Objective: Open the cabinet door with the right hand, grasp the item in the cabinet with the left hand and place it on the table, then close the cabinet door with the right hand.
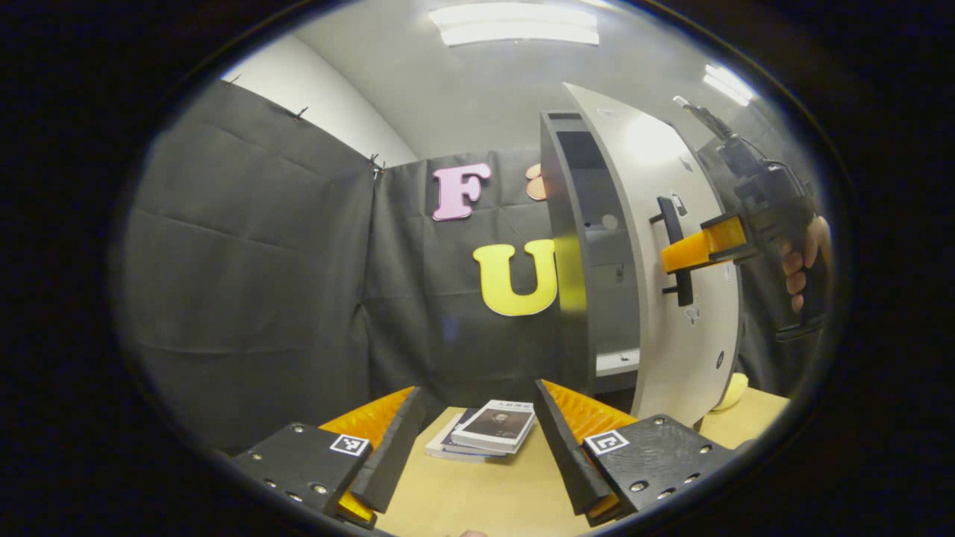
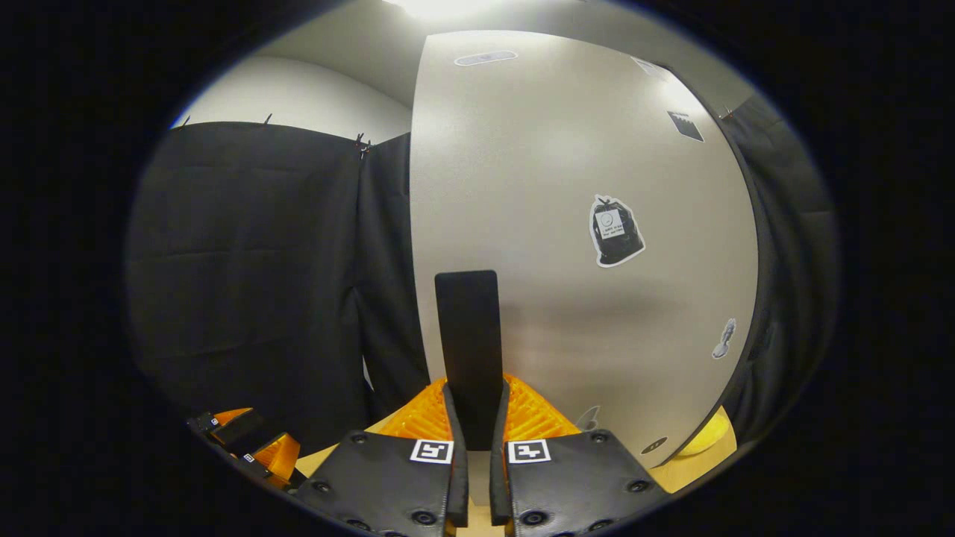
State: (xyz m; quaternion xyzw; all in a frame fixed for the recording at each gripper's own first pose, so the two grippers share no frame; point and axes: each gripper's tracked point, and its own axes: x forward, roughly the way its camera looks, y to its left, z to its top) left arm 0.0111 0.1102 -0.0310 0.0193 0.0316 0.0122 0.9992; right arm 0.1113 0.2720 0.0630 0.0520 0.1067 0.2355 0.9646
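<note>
- The door (image 1: pixel 671 298) is seen part open in the left gripper view, swung out from the cabinet (image 1: pixel 589 246), so step 1 is judged done or nearly reversed; which of the 2 cannot be told from the door alone.
- The right claw (image 2: pixel 474 418) is closed on the door's handle (image 2: pixel 468 335), with both fingers pressed against the dark bar in the right gripper view. From the left gripper view the same claw is seen at the handle, held by a hand (image 1: pixel 802 261).
- The left claw (image 1: pixel 474 440) is held wide open and empty, low over the surface (image 1: pixel 485 500).
- Books (image 1: pixel 489 431) are seen lying flat on the surface, between the left claw's fingers in the picture and near the cabinet's foot. They are judged to be the item, already taken out and set down.
- The visible part of the cabinet's inside looks bare, which fits that judgement; the lower shelf is partly hidden by the door.
- If so, only the closing of the door is left, and the right claw is already placed for it.
- A yellow thing (image 2: pixel 705 440) is seen on the surface behind the door; what it is cannot be told.
</note>
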